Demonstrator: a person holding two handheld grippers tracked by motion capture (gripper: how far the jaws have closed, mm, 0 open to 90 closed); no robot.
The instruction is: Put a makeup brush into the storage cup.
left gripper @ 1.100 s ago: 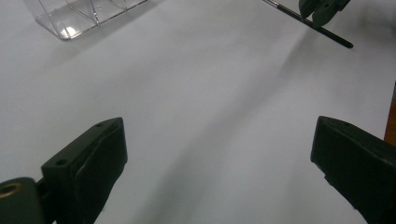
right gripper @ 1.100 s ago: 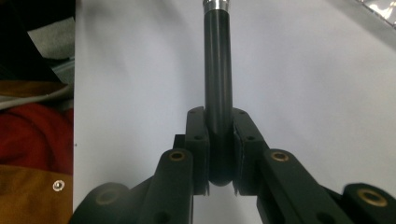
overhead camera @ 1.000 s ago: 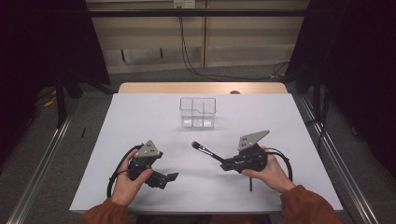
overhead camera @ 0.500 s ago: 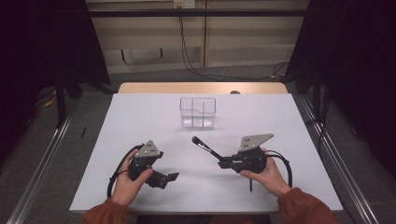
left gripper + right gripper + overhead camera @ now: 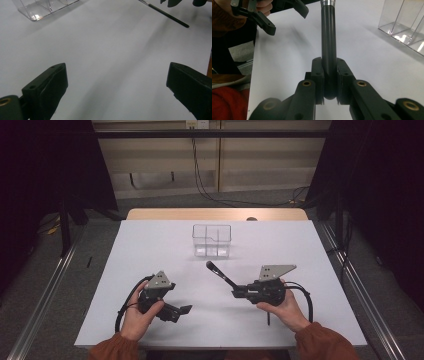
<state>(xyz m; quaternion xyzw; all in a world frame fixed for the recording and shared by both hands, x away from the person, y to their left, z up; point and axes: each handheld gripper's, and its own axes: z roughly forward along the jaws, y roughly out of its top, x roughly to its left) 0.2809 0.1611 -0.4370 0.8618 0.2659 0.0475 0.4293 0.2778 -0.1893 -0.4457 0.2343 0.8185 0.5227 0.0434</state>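
Right gripper (image 5: 237,293), held low over the table (image 5: 310,250) by the right hand (image 5: 281,307) and pointing left and away: jaws clamped on the butt of a black brush handle (image 5: 328,45), which slants up toward a clear divided box (image 5: 212,240) near the table's far edge. Left gripper (image 5: 182,311), in the left hand (image 5: 136,316), points right along the table, jaws spread wide and holding nothing. Both forearms rest at the near edge.
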